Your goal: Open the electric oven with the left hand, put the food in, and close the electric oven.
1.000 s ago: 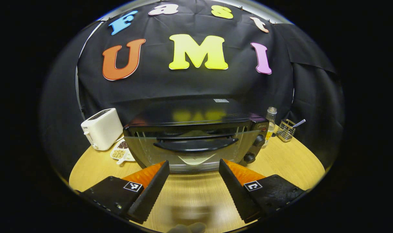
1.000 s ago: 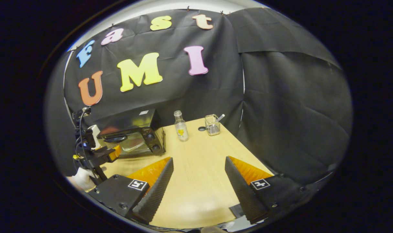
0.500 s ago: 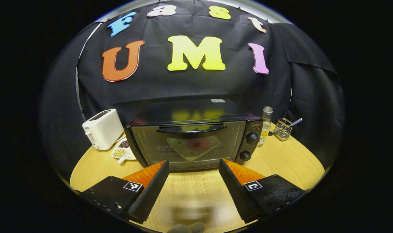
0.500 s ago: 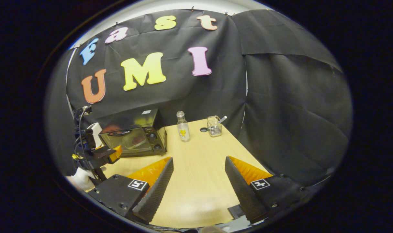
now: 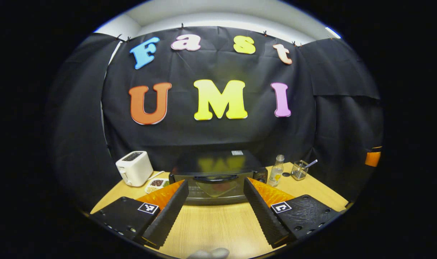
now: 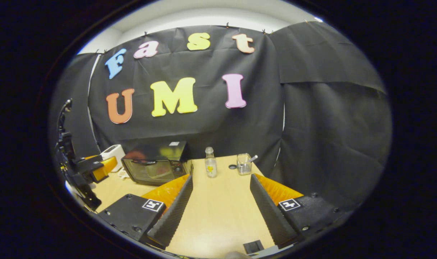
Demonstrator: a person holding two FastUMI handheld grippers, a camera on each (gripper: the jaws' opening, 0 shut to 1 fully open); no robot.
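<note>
left gripper (image 5: 215,210) pulled back | oven (image 5: 218,178) black, glass door closed

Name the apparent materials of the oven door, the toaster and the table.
Oven door: seemingly clear glass in a dark frame; a pale tray shows through.
Toaster: probably white plastic, smooth with a soft sheen.
Table: light wood-look top, perhaps laminate; grain is faint.

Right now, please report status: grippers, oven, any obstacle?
Left gripper open, empty. Right gripper open, empty. Oven door shut, food visible inside. Nothing between fingers and oven.
</note>
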